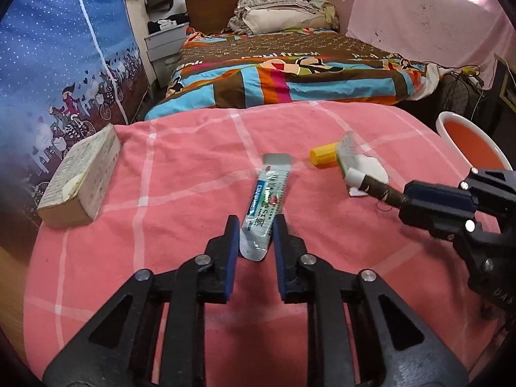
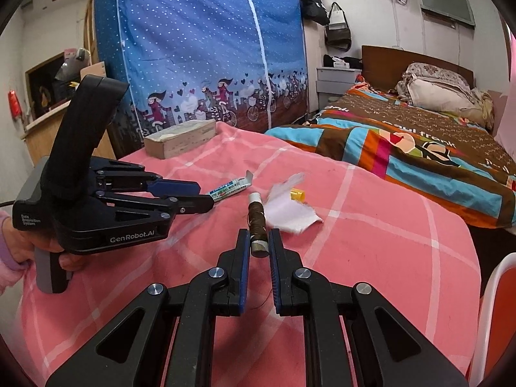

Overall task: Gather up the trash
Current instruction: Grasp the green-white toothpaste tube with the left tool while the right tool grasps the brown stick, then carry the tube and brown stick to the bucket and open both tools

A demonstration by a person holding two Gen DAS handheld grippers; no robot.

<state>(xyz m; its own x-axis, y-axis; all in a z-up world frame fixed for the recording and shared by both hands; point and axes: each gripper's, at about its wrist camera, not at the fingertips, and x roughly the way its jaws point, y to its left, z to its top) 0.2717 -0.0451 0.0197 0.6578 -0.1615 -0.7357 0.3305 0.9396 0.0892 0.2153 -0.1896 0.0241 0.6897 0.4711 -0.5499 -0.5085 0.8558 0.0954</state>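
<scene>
Near the left edge of the soft pink checked cloth (image 1: 180,148) lay a worn, blocky book (image 1: 79,177). My left gripper (image 1: 256,225), angled downward, had its jaws pinched on the cap end of a flattened, crinkled toothpaste tube (image 1: 267,193) mid-cloth. Rightward lay a yellow cap (image 1: 322,156) and white tissue (image 2: 290,209). My right gripper (image 2: 259,242) clamped a brown thread spool (image 2: 256,219).

Pink cloth (image 1: 180,193) lies bare between box (image 1: 80,180) and tube (image 1: 266,200).
</scene>
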